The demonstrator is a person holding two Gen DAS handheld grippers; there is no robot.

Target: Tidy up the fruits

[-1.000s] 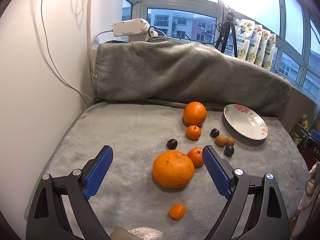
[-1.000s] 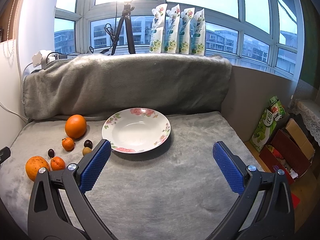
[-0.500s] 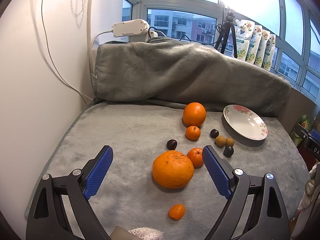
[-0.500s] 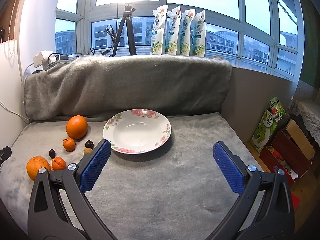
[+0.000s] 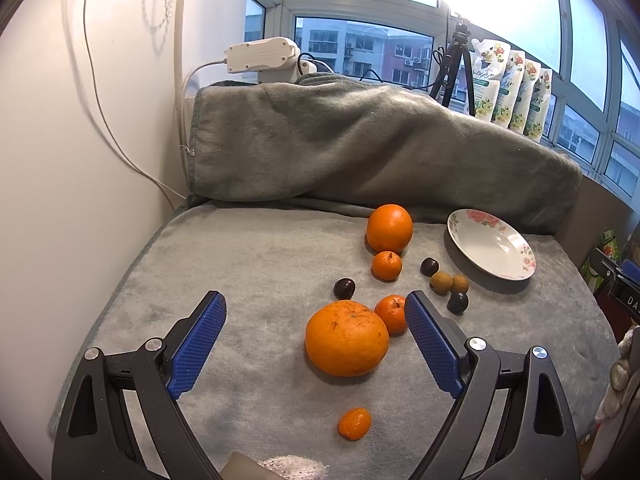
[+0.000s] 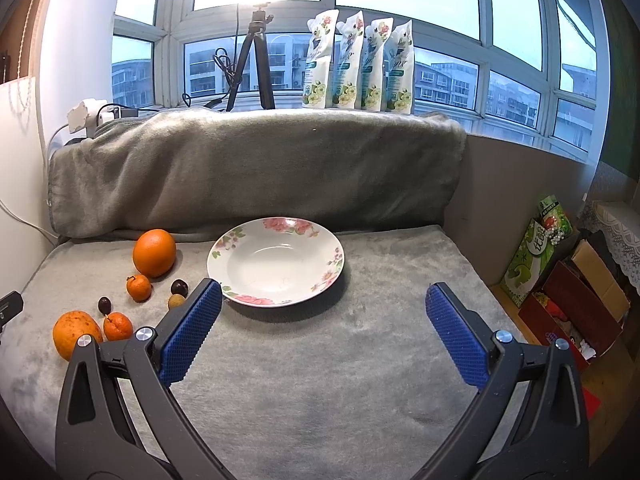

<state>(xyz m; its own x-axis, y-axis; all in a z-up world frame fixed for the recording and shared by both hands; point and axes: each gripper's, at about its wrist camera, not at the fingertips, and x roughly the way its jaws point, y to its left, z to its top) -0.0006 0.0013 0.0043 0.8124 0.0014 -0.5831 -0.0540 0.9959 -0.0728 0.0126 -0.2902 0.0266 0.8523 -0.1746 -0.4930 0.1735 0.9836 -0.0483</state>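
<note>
While both tongs gape wide and empty, grey blanket (image 6: 320, 360) over the surface, floral plate (image 6: 240, 236), bay windows (image 6: 440, 20) behind

A plush, matt grey blanket (image 6: 320, 360) covers the surface. The floral plate (image 6: 276, 266) looks glazed and glossy, the large orange (image 5: 346, 338) dimpled and dull. At six o'clock, the finger pads (image 5: 198, 344) show knurled blue rubber on black plastic.
</note>
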